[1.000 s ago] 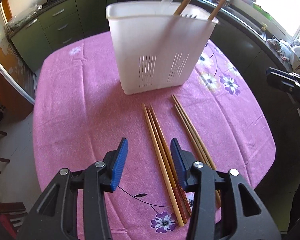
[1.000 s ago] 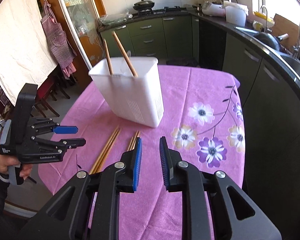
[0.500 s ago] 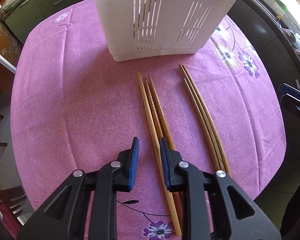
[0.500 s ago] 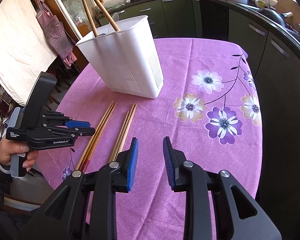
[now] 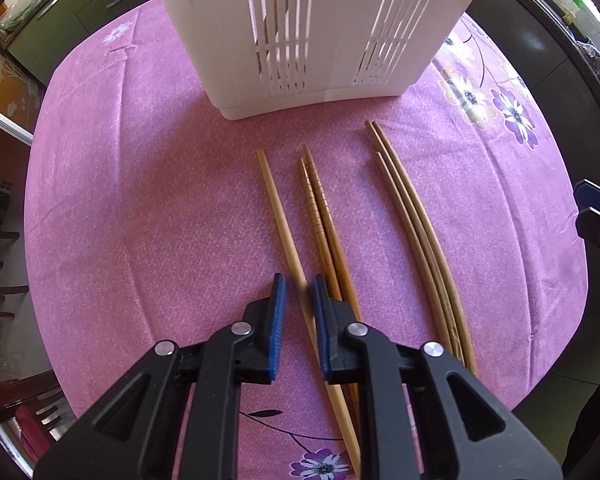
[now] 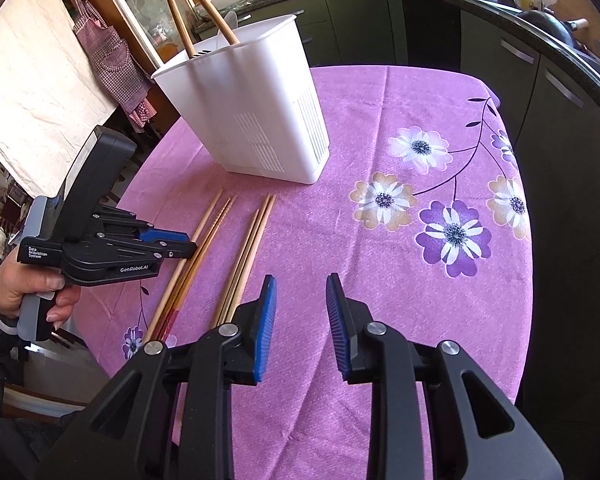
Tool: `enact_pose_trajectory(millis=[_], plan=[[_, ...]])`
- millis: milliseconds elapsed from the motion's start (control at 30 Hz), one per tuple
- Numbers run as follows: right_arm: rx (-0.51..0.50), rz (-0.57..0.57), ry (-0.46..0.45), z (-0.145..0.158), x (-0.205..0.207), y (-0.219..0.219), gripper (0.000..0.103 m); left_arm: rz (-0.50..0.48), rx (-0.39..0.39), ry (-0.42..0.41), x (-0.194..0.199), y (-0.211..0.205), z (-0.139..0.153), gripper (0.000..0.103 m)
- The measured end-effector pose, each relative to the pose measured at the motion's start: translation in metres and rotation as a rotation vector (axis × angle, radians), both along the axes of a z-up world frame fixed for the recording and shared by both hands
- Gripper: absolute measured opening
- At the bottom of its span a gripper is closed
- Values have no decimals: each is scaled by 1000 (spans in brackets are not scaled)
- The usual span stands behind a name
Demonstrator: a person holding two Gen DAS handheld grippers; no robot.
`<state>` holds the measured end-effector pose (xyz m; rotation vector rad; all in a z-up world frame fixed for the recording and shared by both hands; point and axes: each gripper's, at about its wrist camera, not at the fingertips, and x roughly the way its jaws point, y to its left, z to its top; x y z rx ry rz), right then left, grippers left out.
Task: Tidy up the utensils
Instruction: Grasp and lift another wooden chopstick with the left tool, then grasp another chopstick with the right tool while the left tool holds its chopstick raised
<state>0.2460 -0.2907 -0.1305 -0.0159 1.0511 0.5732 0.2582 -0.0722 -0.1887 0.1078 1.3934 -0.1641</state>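
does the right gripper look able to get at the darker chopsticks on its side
Probably yes: the right gripper is open and empty, the darker chopsticks lie bare on the cloth just beside it, and the left gripper works the other bunch.

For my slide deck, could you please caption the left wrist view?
Left gripper closing around one pale chopstick on the pink tablecloth, white utensil holder behind.

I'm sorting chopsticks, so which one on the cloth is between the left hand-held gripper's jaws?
The pale chopstick, leftmost on the cloth, lying apart from the others, runs between the left hand-held gripper jaws.
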Motion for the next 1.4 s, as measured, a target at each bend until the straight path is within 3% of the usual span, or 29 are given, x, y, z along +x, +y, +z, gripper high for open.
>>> enact_pose_trajectory(millis=[333,467,800,967,1100,1200,1400], plan=[[-13,15,3,-2,-1,5,26,23,-12,21,6,6,2,6],[-32,17,12,-4,-1,7,26,34,-43,-38,-1,21,19,6],[-74,48,24,-4,1,30,29,34,-98,-337,-48,52,107,6],[-93,80,54,-7,5,49,29,20,-107,-446,-72,63,134,6],[-120,100,101,-16,14,65,29,18,-109,-479,-86,67,140,6],[-129,119,166,-27,24,76,16,16,-117,-493,-92,71,139,6],[-187,118,237,-46,38,93,12,8,-120,-504,-99,74,140,6]])
